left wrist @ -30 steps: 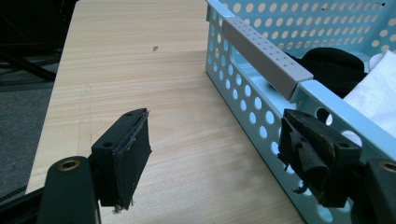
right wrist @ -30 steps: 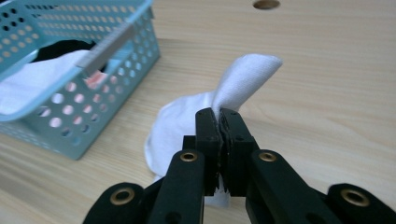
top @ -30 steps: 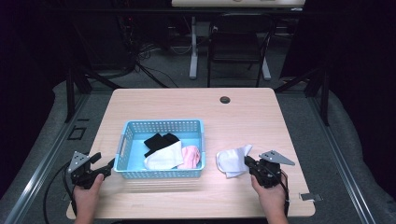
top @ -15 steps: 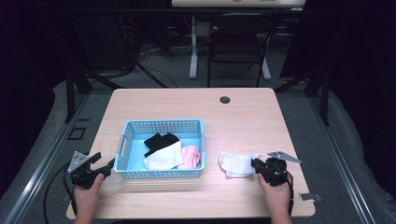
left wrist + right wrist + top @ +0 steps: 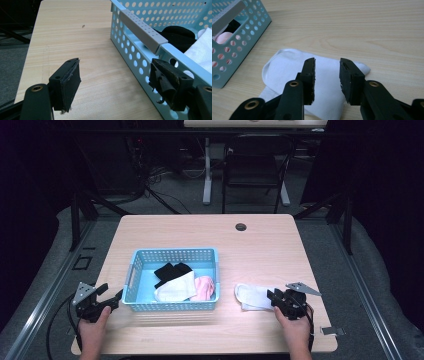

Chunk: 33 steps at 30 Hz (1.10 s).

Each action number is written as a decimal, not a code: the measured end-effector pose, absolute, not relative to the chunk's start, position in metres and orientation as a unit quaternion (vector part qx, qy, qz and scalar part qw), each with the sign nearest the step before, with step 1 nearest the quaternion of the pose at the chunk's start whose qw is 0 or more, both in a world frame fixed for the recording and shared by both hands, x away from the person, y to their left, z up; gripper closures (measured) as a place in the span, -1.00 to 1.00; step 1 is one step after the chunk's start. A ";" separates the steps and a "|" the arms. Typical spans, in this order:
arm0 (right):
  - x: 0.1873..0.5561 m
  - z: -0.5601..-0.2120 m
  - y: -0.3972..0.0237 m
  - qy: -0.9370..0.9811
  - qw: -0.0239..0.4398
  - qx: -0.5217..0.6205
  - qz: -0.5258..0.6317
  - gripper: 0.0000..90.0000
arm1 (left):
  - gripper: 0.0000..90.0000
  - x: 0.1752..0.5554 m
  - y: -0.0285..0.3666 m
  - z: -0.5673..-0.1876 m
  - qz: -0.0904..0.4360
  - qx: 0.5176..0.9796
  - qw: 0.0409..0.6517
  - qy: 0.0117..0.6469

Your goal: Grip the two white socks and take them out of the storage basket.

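Sock (image 5: 287, 72) flattened, seemingly under just-opening jaws.

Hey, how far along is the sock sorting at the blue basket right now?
Done: one white sock lies flat on the table, right of the blue basket. In hand: nothing; the right claw has just been opening above it. Left: black, white and pink pieces sit in the basket.

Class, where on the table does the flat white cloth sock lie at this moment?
In the high view the flat white cloth sock lies on the wooden table, right of the blue plastic basket, just before the right gripper.
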State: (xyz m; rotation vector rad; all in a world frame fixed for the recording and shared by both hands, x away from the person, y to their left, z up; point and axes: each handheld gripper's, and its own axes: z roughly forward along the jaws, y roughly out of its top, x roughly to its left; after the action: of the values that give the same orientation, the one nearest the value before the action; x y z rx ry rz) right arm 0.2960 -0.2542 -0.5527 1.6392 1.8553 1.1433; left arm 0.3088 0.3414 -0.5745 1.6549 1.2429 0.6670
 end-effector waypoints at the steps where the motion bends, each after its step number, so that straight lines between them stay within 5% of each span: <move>1: 0.296 -0.551 -0.252 0.668 0.206 0.585 0.411 0.45 | -0.45 0.309 0.341 -0.575 0.273 0.672 0.467 0.506; 14: 0.302 -0.519 -0.229 0.698 0.205 0.548 0.413 0.31 | -0.45 0.308 0.342 -0.574 0.272 0.673 0.465 0.507; 33: 0.341 -0.444 -0.117 0.787 0.177 0.415 0.421 0.24 | -0.45 0.308 0.343 -0.574 0.271 0.672 0.467 0.507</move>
State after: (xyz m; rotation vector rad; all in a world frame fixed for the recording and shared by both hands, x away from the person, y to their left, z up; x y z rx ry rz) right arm 0.3410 -0.1173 -0.4442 1.1751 2.2264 1.1906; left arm 0.3085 0.3431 -0.5740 1.6477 1.2429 0.6659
